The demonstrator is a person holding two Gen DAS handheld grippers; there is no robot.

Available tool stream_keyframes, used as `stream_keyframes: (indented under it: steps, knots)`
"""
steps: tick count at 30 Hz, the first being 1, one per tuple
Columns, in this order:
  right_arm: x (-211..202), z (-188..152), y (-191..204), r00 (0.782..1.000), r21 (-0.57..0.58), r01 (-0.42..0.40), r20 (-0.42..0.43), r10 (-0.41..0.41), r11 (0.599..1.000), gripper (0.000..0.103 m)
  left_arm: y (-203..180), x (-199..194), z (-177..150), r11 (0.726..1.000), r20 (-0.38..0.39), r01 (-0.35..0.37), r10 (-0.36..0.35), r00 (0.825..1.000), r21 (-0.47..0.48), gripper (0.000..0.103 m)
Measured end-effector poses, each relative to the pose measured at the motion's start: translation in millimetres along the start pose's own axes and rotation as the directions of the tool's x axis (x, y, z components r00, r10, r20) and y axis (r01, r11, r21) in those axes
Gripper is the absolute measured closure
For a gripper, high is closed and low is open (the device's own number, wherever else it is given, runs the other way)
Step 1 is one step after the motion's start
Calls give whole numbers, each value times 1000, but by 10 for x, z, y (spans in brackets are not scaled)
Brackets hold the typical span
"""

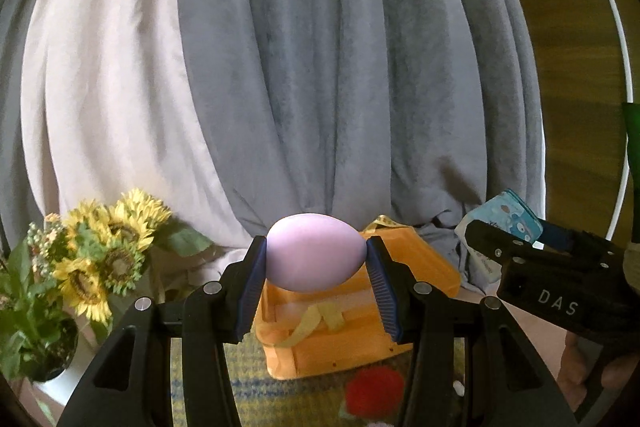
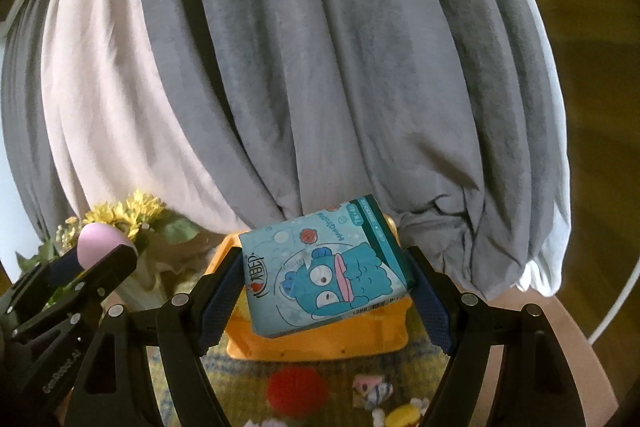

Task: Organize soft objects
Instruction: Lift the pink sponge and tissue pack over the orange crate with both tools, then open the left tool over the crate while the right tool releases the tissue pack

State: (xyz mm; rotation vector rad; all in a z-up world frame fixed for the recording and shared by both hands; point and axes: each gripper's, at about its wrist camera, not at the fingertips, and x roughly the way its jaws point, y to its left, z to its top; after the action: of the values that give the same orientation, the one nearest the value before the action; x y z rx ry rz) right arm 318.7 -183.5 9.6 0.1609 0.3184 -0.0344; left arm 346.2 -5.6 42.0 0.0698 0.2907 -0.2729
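My left gripper (image 1: 316, 255) is shut on a soft lilac egg-shaped object (image 1: 316, 251) and holds it above an orange fabric bag (image 1: 352, 307). The egg also shows in the right wrist view (image 2: 98, 241). My right gripper (image 2: 328, 275) is shut on a blue tissue pack with a cartoon fish (image 2: 324, 267), held over the same orange bag (image 2: 320, 341). In the left wrist view the right gripper (image 1: 520, 247) sits at the right with the tissue pack (image 1: 500, 219) in it. A red fuzzy ball (image 2: 296, 389) lies on the mat below.
A vase of sunflowers (image 1: 92, 267) stands at the left. Grey and white curtains (image 1: 320, 67) hang behind. Small soft toys (image 2: 372, 391) and a yellow one (image 2: 402, 415) lie on the yellow-green mat (image 1: 248, 379). A white hoop (image 1: 624, 67) curves at the right.
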Motion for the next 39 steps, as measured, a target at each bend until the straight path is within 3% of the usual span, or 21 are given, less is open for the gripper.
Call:
stream_keyframes:
  steps: [8,16,19,28,31,34,39]
  knots:
    - [503,139,-36,999,-2,11,-35,-11,1000,24,58,576,87,1000,-63,9,-7,998,19,54]
    - [1101,212,-52,989,-9,1,-146,-2,1000,23,146,1129,104,999,-180,42,-39,983,8,54]
    - [1356,212,-63,976,-8,-7,-219,5,1000,23,151,1336,88,999,-227,43,-37,973,24,54]
    - [1898,141,-85,928,-56,7,-370,-28,998,23,175,1926,-90,996,-387,85,-69,919,27,51]
    - [2048,107,-107,912,-64,13,-408,-38,998,22,175,2048,-169,996,-423,88,-68,903,29,36]
    - [2167,67,-154,890,-32,11,-455,-25,999,17,166,2080,-216,995,-433,87,-60,900,43,31]
    - [2230,19,-182,876,-6,17,-482,-18,1000,15,185,2042,-209,996,-432,74,-48,901,43,28]
